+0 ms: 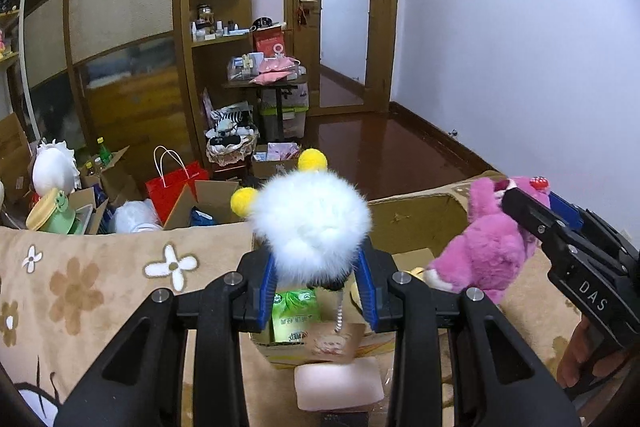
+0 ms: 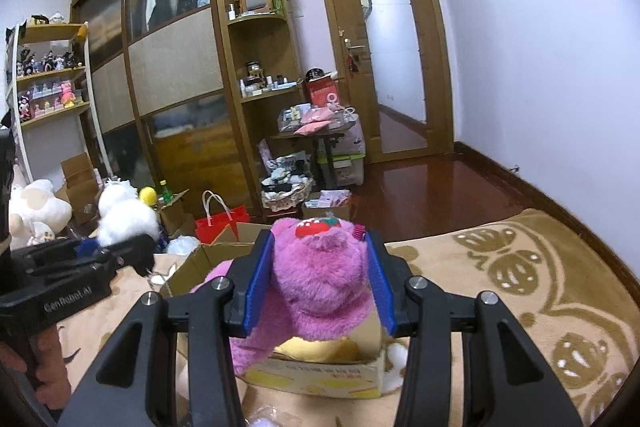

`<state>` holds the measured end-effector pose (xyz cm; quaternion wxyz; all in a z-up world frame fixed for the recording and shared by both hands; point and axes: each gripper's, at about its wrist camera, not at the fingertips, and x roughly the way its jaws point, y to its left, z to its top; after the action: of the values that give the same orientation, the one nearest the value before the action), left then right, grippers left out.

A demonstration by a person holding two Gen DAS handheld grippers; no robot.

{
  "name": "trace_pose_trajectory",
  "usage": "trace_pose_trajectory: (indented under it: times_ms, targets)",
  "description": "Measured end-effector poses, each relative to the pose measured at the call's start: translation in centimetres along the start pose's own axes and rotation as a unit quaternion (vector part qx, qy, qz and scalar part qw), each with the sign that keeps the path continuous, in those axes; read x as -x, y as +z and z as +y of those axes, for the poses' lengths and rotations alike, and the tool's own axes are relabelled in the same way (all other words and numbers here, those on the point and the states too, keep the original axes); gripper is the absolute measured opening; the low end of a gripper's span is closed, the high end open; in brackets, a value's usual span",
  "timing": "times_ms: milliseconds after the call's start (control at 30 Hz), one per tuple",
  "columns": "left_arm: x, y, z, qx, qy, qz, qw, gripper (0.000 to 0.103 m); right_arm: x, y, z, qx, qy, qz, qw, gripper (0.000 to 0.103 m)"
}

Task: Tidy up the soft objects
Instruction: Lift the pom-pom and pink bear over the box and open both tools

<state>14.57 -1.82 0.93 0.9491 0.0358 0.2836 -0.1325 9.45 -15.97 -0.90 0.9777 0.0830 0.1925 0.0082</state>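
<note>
The left gripper (image 1: pixel 320 267) is clenching a fluffy white pompom toy with yellow balls (image 1: pixel 312 223), holding it above an open cardboard box (image 1: pixel 416 223) on the floral beige blanket (image 1: pixel 100 279); the right gripper (image 2: pixel 320 267) is gripping a pink plush bear (image 2: pixel 320 283) over that box

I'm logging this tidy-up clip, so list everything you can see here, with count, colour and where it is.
Fluffy pom-pom toy: one, white with two yellow balls, clamped in the left gripper.
Plush bear: one, pink-purple, strawberry on its head, clamped in the right gripper.
Cardboard box: one, tan, open, on the blanket below both toys.
Blanket: one, beige with flower pattern, under the box.
Pink block: one, pale pink, near edge of the blanket.
Red bag: one, white handles, on the floor.
Door: one, brown, glass panel, far wall.
Left gripper: black, blue pads, shut.
Right gripper: black, blue pads, shut.
</note>
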Motion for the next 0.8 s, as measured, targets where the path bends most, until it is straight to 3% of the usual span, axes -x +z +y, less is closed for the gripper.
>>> trace_pose_trajectory:
  times_ms: [467,800]
  targets:
    - [-5.4,-2.0,0.2,0.013,0.008,0.063,0.9979,0.033,-3.9,-1.6,0.2,0.004,-0.003,0.031,1.000,0.048]
    - [-5.9,-3.0,-0.1,0.002,0.009,0.078,0.9969,0.035,-4.3,-2.0,-0.2,-0.003,0.010,0.035,0.999,0.049]
